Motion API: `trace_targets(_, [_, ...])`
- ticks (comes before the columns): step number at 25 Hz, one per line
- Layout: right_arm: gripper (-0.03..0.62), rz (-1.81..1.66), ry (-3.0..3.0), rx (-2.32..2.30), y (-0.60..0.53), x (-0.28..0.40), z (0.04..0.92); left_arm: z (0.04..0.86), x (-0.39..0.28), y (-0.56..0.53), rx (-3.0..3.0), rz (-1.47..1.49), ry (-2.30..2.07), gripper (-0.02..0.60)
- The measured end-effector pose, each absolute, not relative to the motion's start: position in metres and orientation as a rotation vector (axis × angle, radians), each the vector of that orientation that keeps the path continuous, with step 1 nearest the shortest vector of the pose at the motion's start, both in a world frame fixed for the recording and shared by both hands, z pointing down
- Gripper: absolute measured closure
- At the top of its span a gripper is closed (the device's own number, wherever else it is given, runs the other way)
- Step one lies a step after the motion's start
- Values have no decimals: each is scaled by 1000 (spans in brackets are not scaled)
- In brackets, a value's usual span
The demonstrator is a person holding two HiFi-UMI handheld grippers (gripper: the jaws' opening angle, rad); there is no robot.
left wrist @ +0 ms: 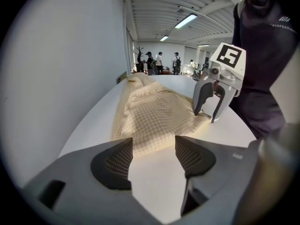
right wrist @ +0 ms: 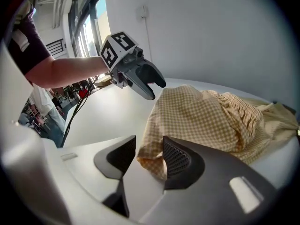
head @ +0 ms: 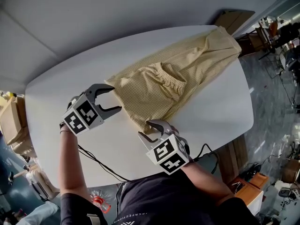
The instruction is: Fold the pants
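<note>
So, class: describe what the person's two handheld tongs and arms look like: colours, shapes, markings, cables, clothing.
The grey handheld left tongs and matching right tongs have curved jaws with dark mesh-textured pads, and each carries a white cube printed with black square markers. Thin black cables trail from them. The person wears a dark short-sleeved top, forearms bare.

Bright, even indoor light throughout; the white counter (head: 51, 102) carries no hard glare, only faint soft shadows beneath the left tongs (head: 116, 98) and right tongs (head: 145, 129); the head view bends strongly at its edges, curving the counter's rim; both gripper views sit inside a dark round vignette; ceiling strip lights (left wrist: 186, 20) glow at the far end of the left one, where people (left wrist: 159, 62) look small and soft; a window (right wrist: 86, 29) at the left of the right one is washed out; the checks of the pants (right wrist: 201, 116) stay crisp.
</note>
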State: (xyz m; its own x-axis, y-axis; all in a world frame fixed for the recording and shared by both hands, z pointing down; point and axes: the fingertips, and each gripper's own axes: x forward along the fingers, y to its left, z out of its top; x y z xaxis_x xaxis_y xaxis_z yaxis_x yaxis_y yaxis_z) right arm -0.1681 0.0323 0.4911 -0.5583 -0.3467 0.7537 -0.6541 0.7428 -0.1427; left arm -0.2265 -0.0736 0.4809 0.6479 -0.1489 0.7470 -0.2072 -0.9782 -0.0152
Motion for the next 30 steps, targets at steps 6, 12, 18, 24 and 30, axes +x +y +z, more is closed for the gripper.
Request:
trace_targets(6, [410, 597, -2161, 768, 32, -166, 500, 500, -218, -70, 2798, 1326, -193, 284])
trace_targets(12, [416, 599, -2132, 782, 30, -166, 503, 515, -219, -67, 2777, 1412, -134, 314])
trace_targets(18, [468, 552, -2120, 784, 27, -161, 505, 518, -216, -64, 2751, 1360, -110, 368])
trace_targets(24, [548, 560, -2129, 753, 28, -159, 501, 515, -215, -59, 2740, 1385, -100, 476])
trace_targets(30, [560, 624, -2158, 691, 45, -166, 497, 511, -221, -41, 2706, 1415, -93, 515])
